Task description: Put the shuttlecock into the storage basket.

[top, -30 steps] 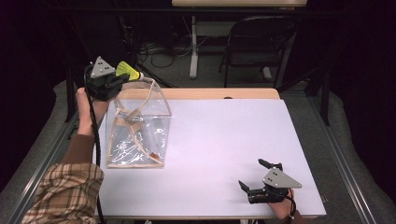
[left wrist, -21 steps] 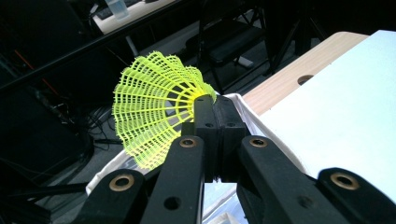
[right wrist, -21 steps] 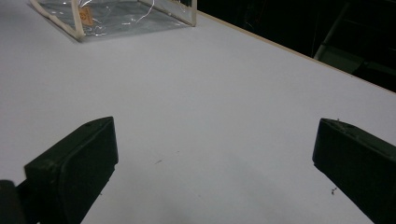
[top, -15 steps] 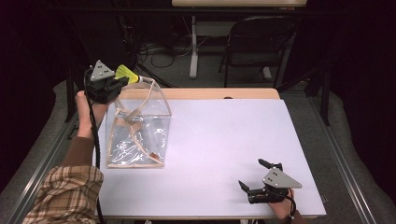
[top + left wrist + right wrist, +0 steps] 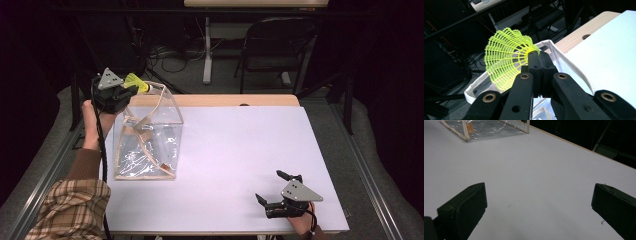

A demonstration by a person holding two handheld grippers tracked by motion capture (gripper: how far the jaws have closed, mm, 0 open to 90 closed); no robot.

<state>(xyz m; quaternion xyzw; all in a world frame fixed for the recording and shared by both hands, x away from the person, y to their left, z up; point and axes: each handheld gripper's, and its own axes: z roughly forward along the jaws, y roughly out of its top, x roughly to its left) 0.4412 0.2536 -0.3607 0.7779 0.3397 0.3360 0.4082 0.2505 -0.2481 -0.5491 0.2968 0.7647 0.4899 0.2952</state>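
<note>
The yellow shuttlecock [image 5: 507,61] is held pinched at its narrow end between the closed jaws of the left gripper [image 5: 539,58], its mesh skirt fanned outward and away from the pads, so that the light plastic netting is spared from being crushed. In the high view it [image 5: 134,81] is seen poised at the far left corner of the table, just above the white-trimmed rim of the clear bag [image 5: 150,142], whose mouth is propped open and upward; the placement suggests that a drop into the bag is being lined up, or that the shuttlecock is being lifted clear of it, and which of the two cannot be told. The bag's fabric edging [image 5: 564,56] is seen directly beneath the jaws in the left gripper view, which keeps the load over the opening and not over the bare tabletop. The right gripper [image 5: 272,192] is rested low at the near right of the white table [image 5: 250,145], well apart from the bag, its jaws spread wide with nothing between them, as the right gripper view confirms; it appears to be parked out of the way, kept ready while the work is left to the other hand.
</note>
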